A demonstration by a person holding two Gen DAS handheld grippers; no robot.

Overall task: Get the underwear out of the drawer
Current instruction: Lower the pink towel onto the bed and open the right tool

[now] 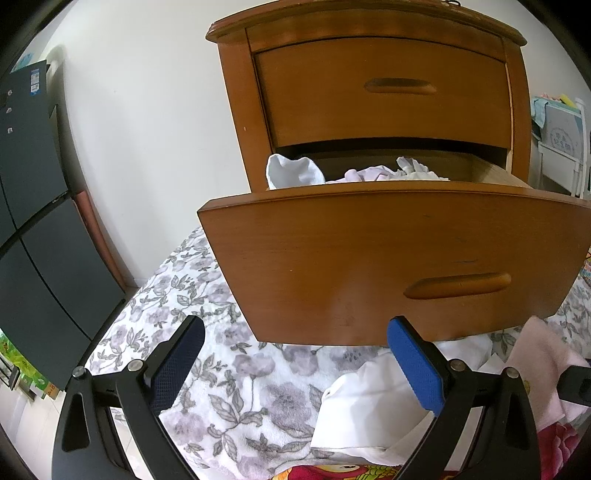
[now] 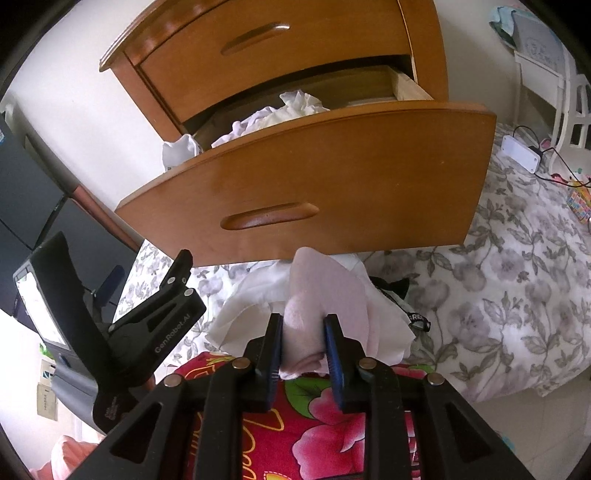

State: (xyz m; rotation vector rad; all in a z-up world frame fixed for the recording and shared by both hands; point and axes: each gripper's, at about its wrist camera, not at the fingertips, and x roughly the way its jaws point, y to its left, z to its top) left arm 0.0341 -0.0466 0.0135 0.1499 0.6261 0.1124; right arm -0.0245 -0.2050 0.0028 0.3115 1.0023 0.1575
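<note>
In the right wrist view the right gripper (image 2: 303, 341) sits at lower centre, its fingers (image 2: 274, 350) pinching a pale pink underwear piece (image 2: 325, 295); the cloth bunches between the pads and spreads upward toward the lower drawer (image 2: 314, 177), out of it and just below its wooden front; under the pink piece lies a white garment (image 2: 247, 306) on the floral bedspread (image 2: 498, 295), and a red flowered fabric (image 2: 303, 424) fills the bottom of the frame. The lower drawer stands pulled open in the middle of the frame, with more white clothes (image 2: 273, 114) heaped inside; the upper drawer (image 2: 273, 33) above it is closed. In the left wrist view the left gripper (image 1: 295, 369) hangs at the bottom of the frame, its fingers (image 1: 415, 365) spread wide and empty, above the bedspread and just before the drawer front; a dark cabinet (image 1: 33, 221) stands at the left edge.
</note>
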